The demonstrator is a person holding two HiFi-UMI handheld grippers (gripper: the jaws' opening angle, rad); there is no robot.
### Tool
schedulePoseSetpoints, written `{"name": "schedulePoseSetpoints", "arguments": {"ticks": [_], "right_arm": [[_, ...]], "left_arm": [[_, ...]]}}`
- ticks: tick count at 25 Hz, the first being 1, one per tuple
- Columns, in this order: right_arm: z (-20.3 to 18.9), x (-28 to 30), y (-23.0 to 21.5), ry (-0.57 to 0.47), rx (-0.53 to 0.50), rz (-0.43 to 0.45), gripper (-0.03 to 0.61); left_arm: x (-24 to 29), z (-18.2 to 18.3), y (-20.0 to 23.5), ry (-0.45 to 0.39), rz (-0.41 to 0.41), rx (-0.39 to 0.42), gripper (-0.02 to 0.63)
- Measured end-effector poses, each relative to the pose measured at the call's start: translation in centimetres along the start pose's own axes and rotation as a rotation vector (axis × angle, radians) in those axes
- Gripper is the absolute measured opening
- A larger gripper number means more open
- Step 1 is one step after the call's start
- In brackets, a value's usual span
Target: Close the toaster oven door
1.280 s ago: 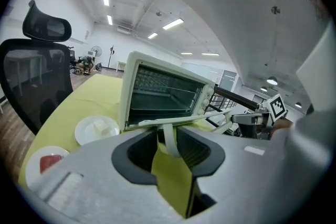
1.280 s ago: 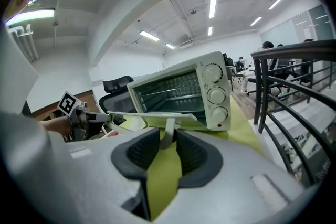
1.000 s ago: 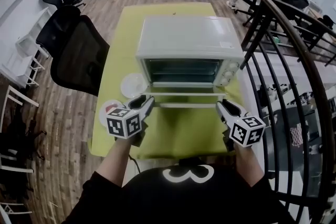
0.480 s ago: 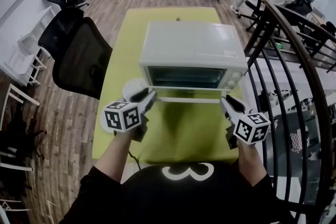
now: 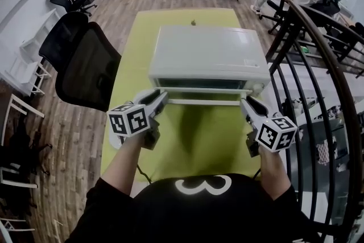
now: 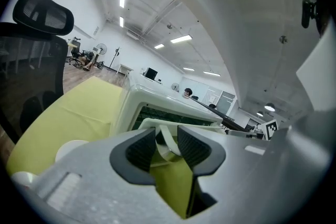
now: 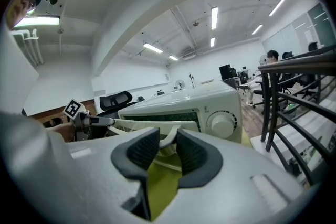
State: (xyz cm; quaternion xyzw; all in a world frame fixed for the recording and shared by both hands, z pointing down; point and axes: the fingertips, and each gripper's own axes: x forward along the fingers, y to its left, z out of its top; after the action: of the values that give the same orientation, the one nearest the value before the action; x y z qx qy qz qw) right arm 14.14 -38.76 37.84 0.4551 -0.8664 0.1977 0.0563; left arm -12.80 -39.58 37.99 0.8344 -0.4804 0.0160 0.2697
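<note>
A white toaster oven (image 5: 207, 54) stands on the yellow-green table (image 5: 199, 139). Its glass door (image 5: 202, 83) is tilted up, almost against the oven front. The door's white handle bar (image 5: 202, 102) runs between my two grippers. My left gripper (image 5: 159, 97) is shut on the bar's left end, which shows between the dark pads in the left gripper view (image 6: 167, 136). At the bar's right end my right gripper (image 5: 248, 103) grips the same way, with the handle's curved end between its pads (image 7: 167, 140). The control knobs (image 7: 220, 123) sit on the oven's right side.
A white plate (image 6: 73, 147) lies on the table by the oven's left front corner, mostly hidden under my left gripper in the head view. A black office chair (image 5: 85, 60) stands left of the table. A black metal railing (image 5: 318, 65) runs close along the right.
The door has swung up from lying flat open to nearly closed. Both grippers rose and moved toward the oven with the handle.
</note>
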Motion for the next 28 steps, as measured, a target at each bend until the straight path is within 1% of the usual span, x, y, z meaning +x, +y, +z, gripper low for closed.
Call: {"name": "schedulePoseSetpoints", "arguments": {"ticks": [9,13,17,21,24,26,28], "right_arm": [[1.8,1.8,-0.9,-0.022,-0.002,0.002,0.106],[2.2,2.7,-1.3,-0.033,-0.003,-0.002,0.104],[2.3,3.1,-1.2,-0.036,-0.004,0.002,0.104],[2.4,3.2,-1.5,-0.049,0.001,0.005,0.106],[2.5,3.2,-1.3,-0.054,0.006,0.007,0.107],[2.6,3.0,-1.1,-0.063,-0.011,-0.001,0.107],[2.8,2.4,-0.7,-0.081,-0.048,-0.011,0.109]], "left_arm": [[1.8,1.5,0.8,-0.022,-0.032,-0.083,0.130],[2.4,2.3,1.8,-0.045,-0.031,-0.087,0.132],[2.6,2.1,1.7,-0.041,-0.053,-0.125,0.133],[2.7,2.4,2.3,-0.059,-0.050,-0.110,0.133],[2.5,2.5,2.3,-0.058,-0.065,-0.109,0.135],[2.3,2.5,2.1,-0.058,-0.086,-0.105,0.135],[2.0,2.4,1.7,-0.061,-0.105,-0.080,0.148]]}}
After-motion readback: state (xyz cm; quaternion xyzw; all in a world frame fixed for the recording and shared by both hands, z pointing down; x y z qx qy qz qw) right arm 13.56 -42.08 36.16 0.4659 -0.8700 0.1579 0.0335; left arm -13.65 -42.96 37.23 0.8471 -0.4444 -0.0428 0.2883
